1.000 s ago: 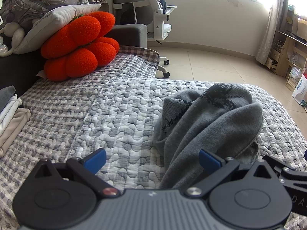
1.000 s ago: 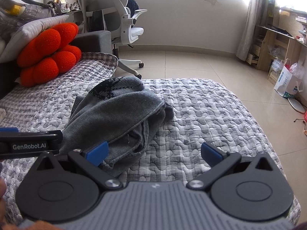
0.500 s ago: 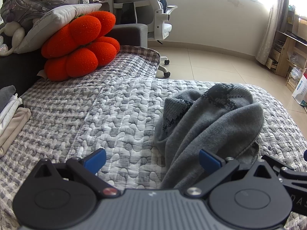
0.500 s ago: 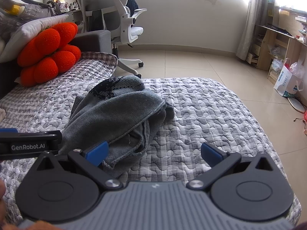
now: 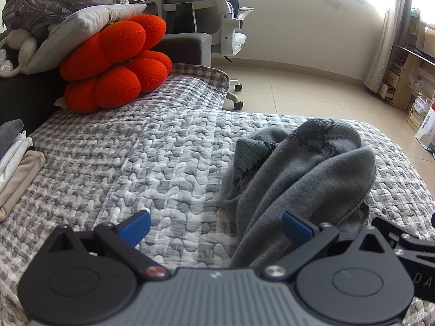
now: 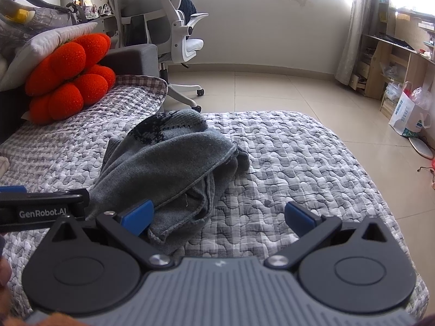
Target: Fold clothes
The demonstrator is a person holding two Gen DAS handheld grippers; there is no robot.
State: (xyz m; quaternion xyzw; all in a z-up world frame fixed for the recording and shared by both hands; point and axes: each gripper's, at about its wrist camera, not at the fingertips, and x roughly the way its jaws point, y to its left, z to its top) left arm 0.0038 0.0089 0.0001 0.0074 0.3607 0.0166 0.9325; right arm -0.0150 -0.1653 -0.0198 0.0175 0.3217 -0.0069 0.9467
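Right now we have both tools hovering low over the bed [image 5: 168, 146], each with its blue pads spread wide and nothing between them: the left tool [image 5: 216, 226] and the right tool [image 6: 218, 216] are both empty. The grey sweater [image 5: 299, 168] lies in a crumpled heap on the quilt, just ahead and to the right of the left tool, and just ahead and to the left of the right tool [image 6: 174, 163], so it sits between the two. Its loose hem trails close to the right tool's left pad [image 6: 138, 214], though we cannot tell whether they touch. The main risk, as we judge it, is grabbing blind into the heap: the layers are bunched on top of each other, so a pinch could catch two thicknesses at once, or a sleeve instead of an edge, and lifting would then drag the whole lump rather than spread it. The quilt itself is soft and puckered, so a low pinch might take bedding along with the knit. The two tools are also near each other, the left one showing at the edge of the right view, and closing in on the same spot could knock them together. The folded pile [image 5: 16, 163] far to the left of the left tool looks safely out of the way.
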